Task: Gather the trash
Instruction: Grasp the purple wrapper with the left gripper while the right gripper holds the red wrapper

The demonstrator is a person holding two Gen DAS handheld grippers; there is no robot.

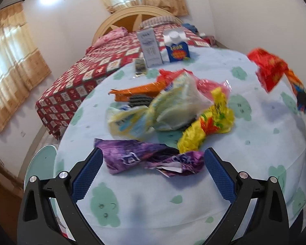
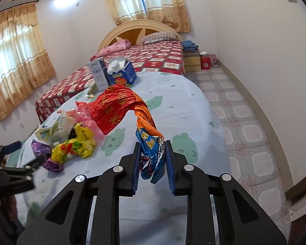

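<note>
Your left gripper [image 1: 153, 159] hangs with its jaws spread wide around the purple wrapper [image 1: 151, 159], which lies flat on the pale blue tablecloth [image 1: 255, 163]; the pads do not press on it. Just beyond sit the cream plastic bag [image 1: 163, 108] and the yellow wrapper [image 1: 210, 126], with 2 cartons [image 1: 163, 47] at the far edge of the table. To the right, your right gripper [image 2: 153, 161] is clenched on the twisted blue end of the red-orange wrapper [image 2: 116, 106], lifted clear of the cloth.
</note>
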